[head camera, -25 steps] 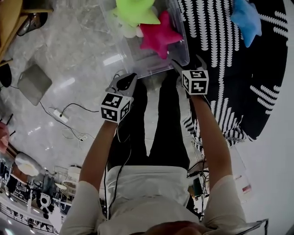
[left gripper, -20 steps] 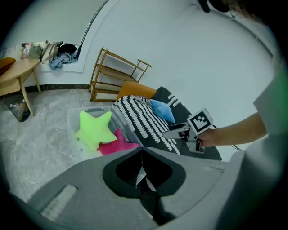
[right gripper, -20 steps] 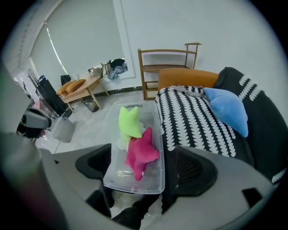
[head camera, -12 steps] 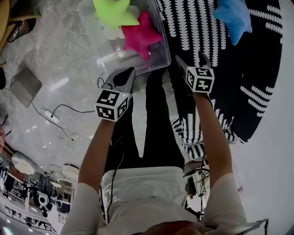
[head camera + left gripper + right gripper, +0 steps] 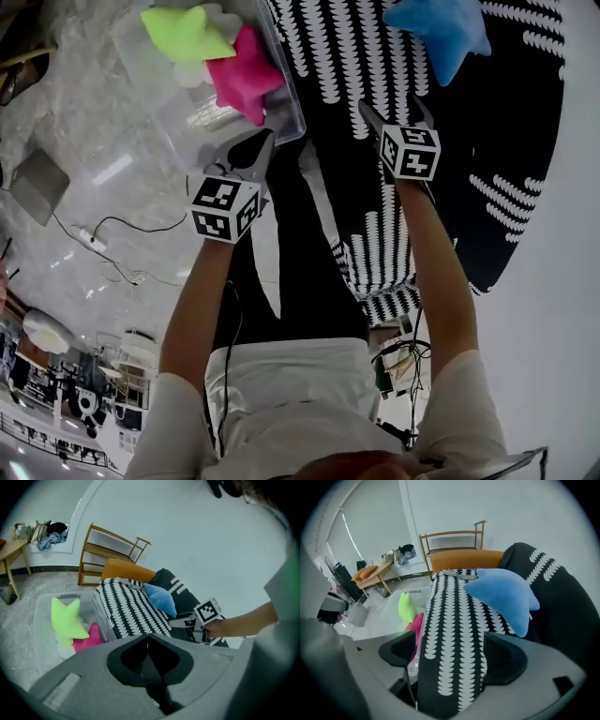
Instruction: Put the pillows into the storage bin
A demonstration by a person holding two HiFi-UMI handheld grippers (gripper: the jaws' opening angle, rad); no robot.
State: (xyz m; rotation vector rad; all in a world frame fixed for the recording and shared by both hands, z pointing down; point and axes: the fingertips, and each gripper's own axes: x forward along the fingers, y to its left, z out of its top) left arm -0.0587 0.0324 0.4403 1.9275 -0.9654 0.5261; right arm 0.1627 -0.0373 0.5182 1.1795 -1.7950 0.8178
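A clear storage bin (image 5: 202, 122) stands on the marble floor and holds a green star pillow (image 5: 183, 33) and a pink star pillow (image 5: 246, 80), with something white under them. A blue star pillow (image 5: 441, 33) lies on the black-and-white patterned sofa cover (image 5: 347, 66). My left gripper (image 5: 248, 155) hovers shut and empty just short of the bin's near wall. My right gripper (image 5: 389, 108) is open over the patterned cover, short of the blue pillow (image 5: 506, 595). In the left gripper view, the left gripper (image 5: 147, 639) is closed, with the green pillow (image 5: 65, 620) beyond it.
The person's black-trousered legs (image 5: 309, 272) stand between bin and sofa. Cables and a power strip (image 5: 89, 239) trail over the floor at left, near a grey pad (image 5: 37, 183). A wooden rack (image 5: 110, 550) and an orange cushion (image 5: 126, 569) sit behind the sofa.
The bin and pillows have slid left in the head view as the person turns right. The right gripper has closed in on the blue pillow. Neither gripper's state changed.
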